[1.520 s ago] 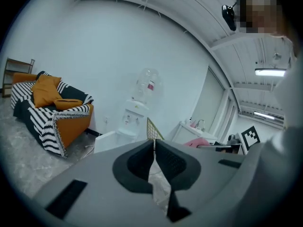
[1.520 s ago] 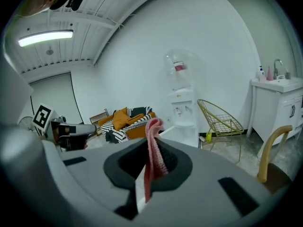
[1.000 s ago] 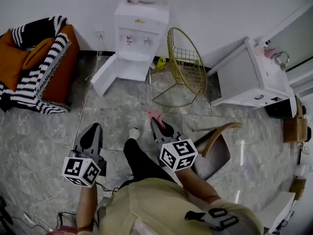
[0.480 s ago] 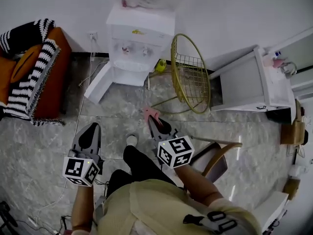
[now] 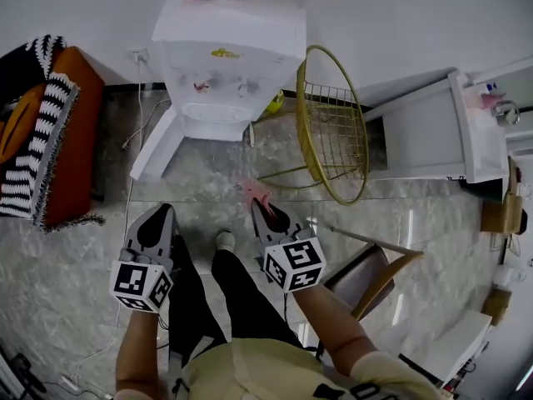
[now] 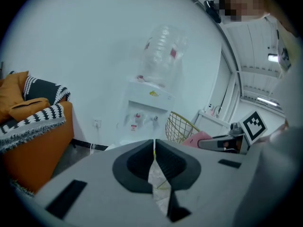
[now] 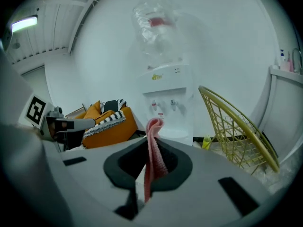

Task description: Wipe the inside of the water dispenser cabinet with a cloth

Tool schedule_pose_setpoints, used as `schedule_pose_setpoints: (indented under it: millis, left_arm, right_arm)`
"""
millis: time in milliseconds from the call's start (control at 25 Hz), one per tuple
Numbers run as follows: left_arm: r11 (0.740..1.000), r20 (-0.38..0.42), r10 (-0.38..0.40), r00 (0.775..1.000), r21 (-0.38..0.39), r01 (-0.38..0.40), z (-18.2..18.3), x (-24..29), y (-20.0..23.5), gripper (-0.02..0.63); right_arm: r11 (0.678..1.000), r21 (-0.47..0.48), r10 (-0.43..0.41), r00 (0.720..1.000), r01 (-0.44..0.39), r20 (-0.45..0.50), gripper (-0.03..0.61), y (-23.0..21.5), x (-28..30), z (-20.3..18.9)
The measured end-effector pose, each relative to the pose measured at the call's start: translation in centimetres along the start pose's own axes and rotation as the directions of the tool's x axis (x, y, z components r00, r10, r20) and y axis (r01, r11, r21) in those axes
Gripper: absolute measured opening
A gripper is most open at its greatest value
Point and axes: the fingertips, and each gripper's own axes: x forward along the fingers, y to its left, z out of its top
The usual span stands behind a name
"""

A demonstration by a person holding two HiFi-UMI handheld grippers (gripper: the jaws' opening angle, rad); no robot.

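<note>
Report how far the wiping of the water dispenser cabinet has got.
Done: the cabinet door of the water dispenser stands open, and the right gripper is shut on the pink cloth. In hand: the person stands apart from the dispenser, cloth held in the air; the left gripper is shut, empty. Left: reaching the cabinet and all the wiping inside.

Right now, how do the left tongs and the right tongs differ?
The left tongs are shut on nothing; the right tongs are shut on a pink cloth. In the head view the left tongs angle rightward, the right tongs leftward. Both point toward the water dispenser and are short of it.
</note>
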Motion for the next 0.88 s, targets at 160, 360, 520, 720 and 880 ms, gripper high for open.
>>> schedule_pose_setpoints:
  millis: [160, 360, 520, 720, 880]
  left_arm:
    - [0.998, -0.049, -0.025, 0.998, 0.057, 0.028, -2.4, 4.6, 2.1, 0.023]
    - [0.989, -0.085, -0.053, 0.995, 0.134, 0.064, -4.7, 10.9, 5.5, 0.023]
    - [0.987, -0.072, -0.060, 0.996, 0.147, 0.070, -7.8, 14.7, 7.4, 0.023]
    - [0.995, -0.026, -0.055, 0.998, 0.086, 0.057, -12.6, 19.3, 9.0, 0.023]
    - [0.986, -0.029, -0.067, 0.997, 0.152, 0.070, -16.1, 22.0, 10.8, 0.023]
  right_arm:
    - [0.998, 0.018, -0.057, 0.998, 0.056, 0.021, 0.026, -2.5, 3.7, -1.8]
    - [0.993, -0.013, -0.115, 0.990, 0.117, 0.081, 0.026, -5.8, 9.2, -2.8]
    - [0.981, -0.117, -0.141, 0.985, 0.152, 0.100, 0.026, -6.7, 13.3, -5.2]
    - [0.968, -0.191, -0.146, 0.984, 0.163, 0.102, 0.026, -7.3, 18.7, -9.5]
    - [0.961, -0.216, -0.150, 0.983, 0.170, 0.109, 0.026, -8.8, 22.3, -12.4]
